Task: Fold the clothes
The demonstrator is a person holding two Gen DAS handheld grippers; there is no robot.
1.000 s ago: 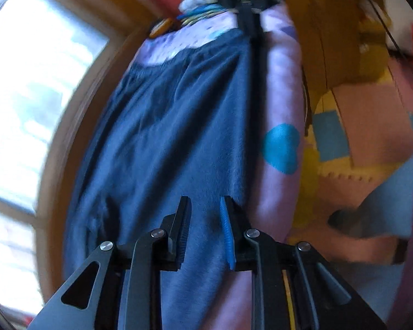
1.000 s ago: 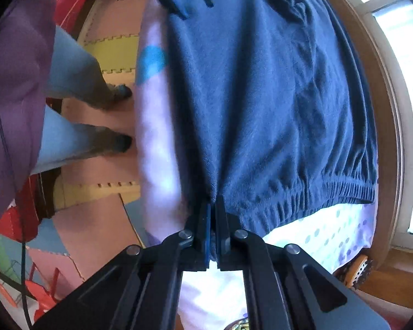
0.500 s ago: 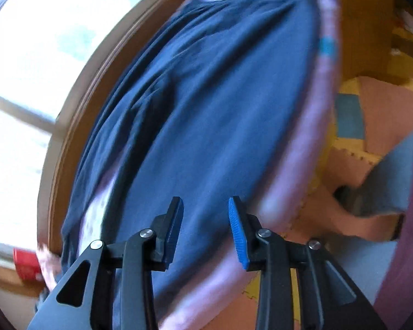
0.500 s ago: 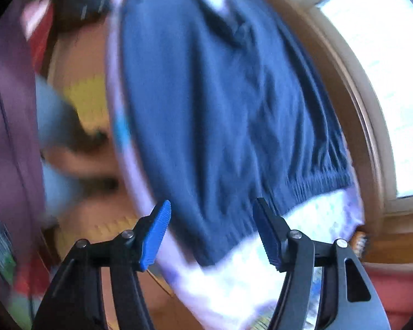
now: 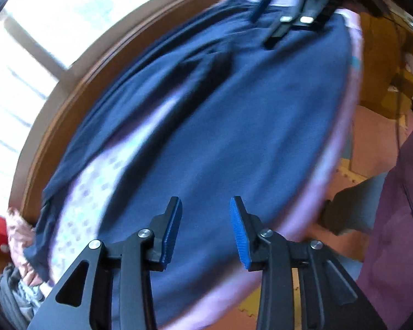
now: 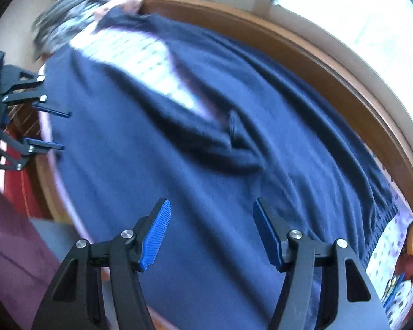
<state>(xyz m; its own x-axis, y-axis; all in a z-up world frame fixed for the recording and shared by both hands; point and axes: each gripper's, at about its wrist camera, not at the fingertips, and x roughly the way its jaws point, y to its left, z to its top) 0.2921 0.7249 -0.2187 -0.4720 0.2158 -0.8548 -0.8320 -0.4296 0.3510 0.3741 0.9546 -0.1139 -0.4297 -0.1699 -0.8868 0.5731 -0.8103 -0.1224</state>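
From your left wrist camera, the left claw (image 5: pixel 205 231) hangs over the dark blue garment (image 5: pixel 234 126) with its blue pads a modest way apart — nothing between them, nothing held. The garment lies spread across the lilac dotted bedsheet (image 5: pixel 77 209), which shows through a gap between the cloth's two long parts. A wooden window frame (image 5: pixel 68 96) runs along the far side. Your right claw (image 5: pixel 286 13) appears blurred at the top, above the garment's far end.

From your right wrist camera, the right claw (image 6: pixel 210 233) stands wide open and empty above the same garment (image 6: pixel 179 178) — its gathered waistband (image 6: pixel 382 225) lies at the right, by the sheet (image 6: pixel 385 250). The left claw (image 6: pixel 52 130) shows at the left edge, fingers parted, over the cloth's other end.
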